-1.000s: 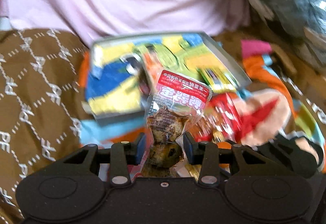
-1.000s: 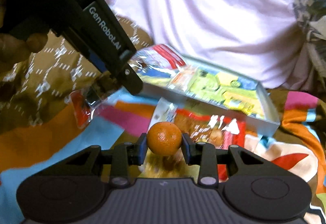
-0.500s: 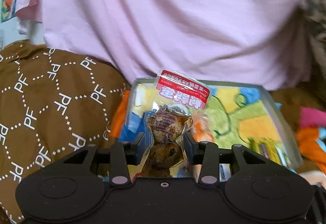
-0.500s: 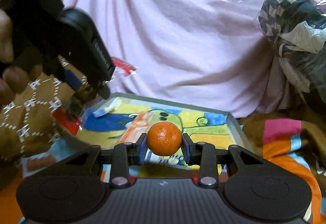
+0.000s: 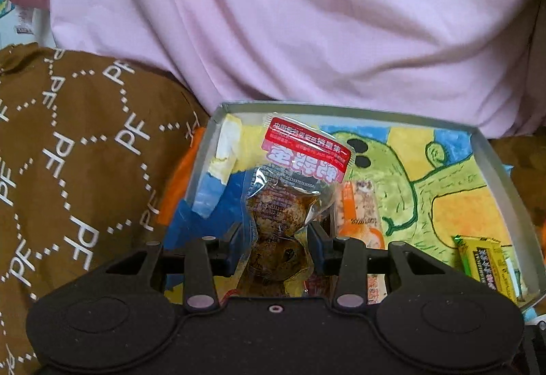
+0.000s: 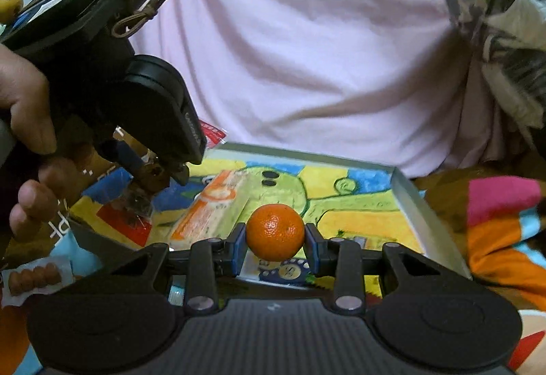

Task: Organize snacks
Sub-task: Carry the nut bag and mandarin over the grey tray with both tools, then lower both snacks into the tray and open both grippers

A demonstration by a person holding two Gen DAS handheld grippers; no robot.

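My left gripper is shut on a clear snack packet with a red label and holds it over the left half of the shallow grey box with a colourful drawing inside. My right gripper is shut on a small orange, held above the box's near edge. In the right wrist view the left gripper and its packet hang over the box's left side. An orange-and-white snack packet and a green-yellow packet lie in the box.
The box rests on a brown patterned cloth and a bright multicoloured blanket. A pink sheet rises behind it. A packet of brown sausages lies left of the box. A plastic-wrapped bundle sits at the upper right.
Both grippers have moved forward over the box, carrying the packet and the orange. The box now looms larger and closer in both views.
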